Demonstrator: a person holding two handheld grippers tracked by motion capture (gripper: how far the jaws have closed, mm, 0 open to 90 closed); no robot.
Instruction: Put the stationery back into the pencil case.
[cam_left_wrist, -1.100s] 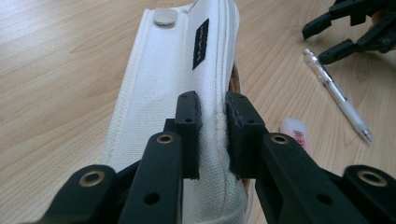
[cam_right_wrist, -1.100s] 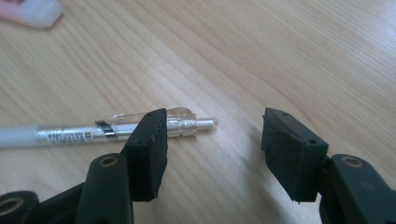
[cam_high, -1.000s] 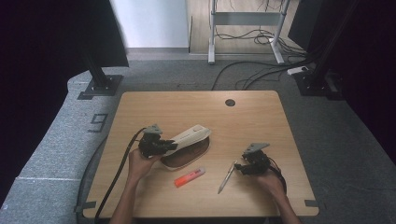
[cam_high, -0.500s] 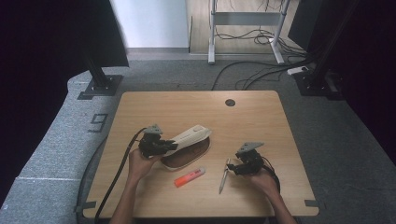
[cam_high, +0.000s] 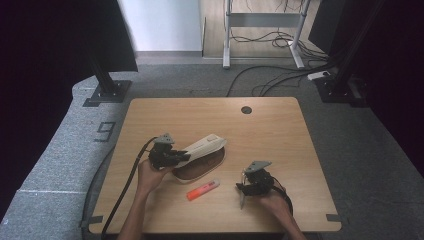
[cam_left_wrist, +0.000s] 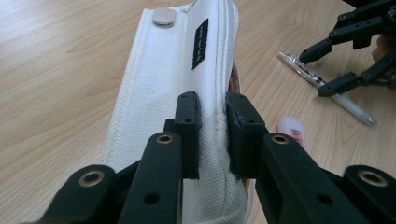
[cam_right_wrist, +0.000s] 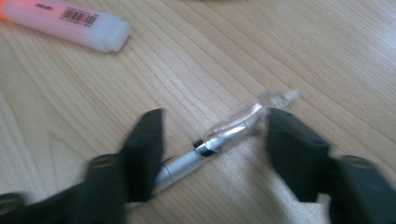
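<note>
Left gripper clamped on the white canvas flap of a pencil case, pads pinching the stitched seam near the flap's edge. Flap lifted off the worktop and stretching straight ahead of the jaws, with a metal snap at its far end and a small black label beyond the pads. In the high view, same left gripper at the near-left end of the pencil case, brown inside of the case lying open just beneath and to the right of the raised flap.

Right gripper apart, jaws having just been closing, with a pen lying crosswise between them on the wood. No pad pressing on the pen: left jaw just over its white barrel, right jaw close beside the clear tip end. Picture blurred around the jaws, so touch at the right pad hard to tell. In the high view, right gripper pointing down at the pen close to the near edge.

Orange highlighter lying beyond and to the left of the right gripper, well apart from its jaws; in the high view the orange highlighter between the two grippers, just nearside of the pencil case. Seen from the left gripper, pen and right gripper ahead and to the right.
</note>
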